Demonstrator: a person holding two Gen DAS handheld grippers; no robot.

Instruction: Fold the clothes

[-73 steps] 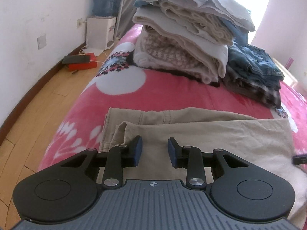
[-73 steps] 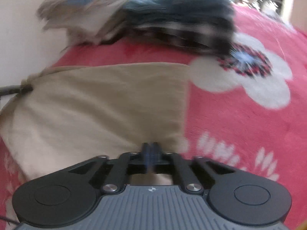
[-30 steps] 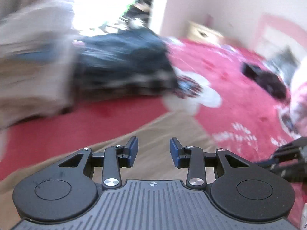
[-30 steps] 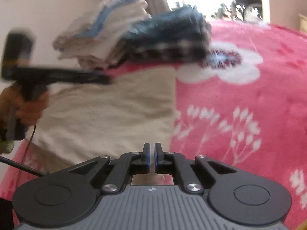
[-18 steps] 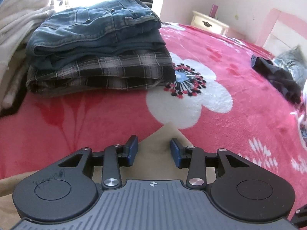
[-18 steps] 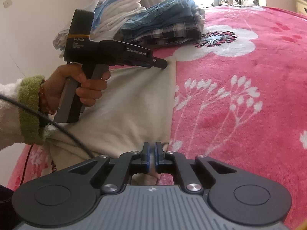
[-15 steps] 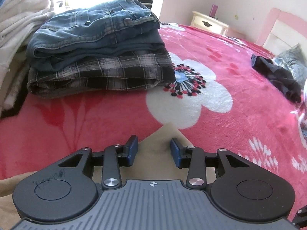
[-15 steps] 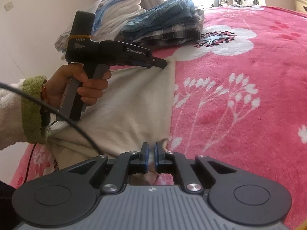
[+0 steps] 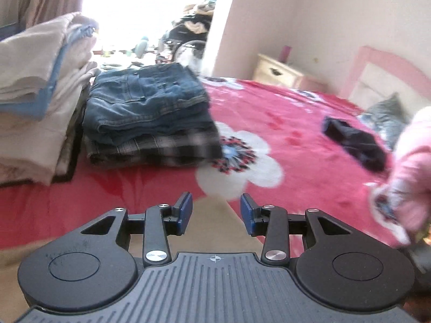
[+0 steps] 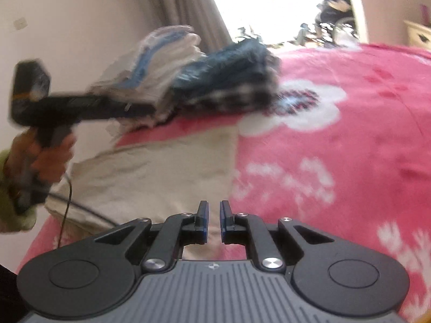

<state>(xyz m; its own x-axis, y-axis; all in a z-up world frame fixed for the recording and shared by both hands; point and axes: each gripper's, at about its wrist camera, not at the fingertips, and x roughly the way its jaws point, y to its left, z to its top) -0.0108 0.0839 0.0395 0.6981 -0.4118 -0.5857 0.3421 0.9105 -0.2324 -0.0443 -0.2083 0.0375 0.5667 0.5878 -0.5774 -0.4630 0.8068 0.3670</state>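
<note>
A folded beige garment (image 10: 161, 177) lies flat on the red flowered blanket (image 10: 350, 148). Its far corner (image 9: 212, 218) shows just below my left gripper (image 9: 215, 210), which is open with nothing between the pads. In the right wrist view that left gripper (image 10: 150, 110) is a dark blur above the garment's far edge, held by a hand (image 10: 45, 156). My right gripper (image 10: 214, 219) hangs over the garment's near edge. Its jaws are opening, with a narrow gap, and no cloth is pinched between them.
Folded jeans on a plaid garment (image 9: 145, 113) and a tall pile of pale clothes (image 9: 35, 107) stand beyond the beige garment. A black item (image 9: 353, 142) lies far right on the bed. A pink sleeve (image 9: 412, 175) is close at the right edge. A nightstand (image 9: 280, 74) stands behind.
The right jaws, shut on the garment's near edge before, have parted and let it go. The left gripper has lifted and drawn back from the far corner. Both views are now blurred.
</note>
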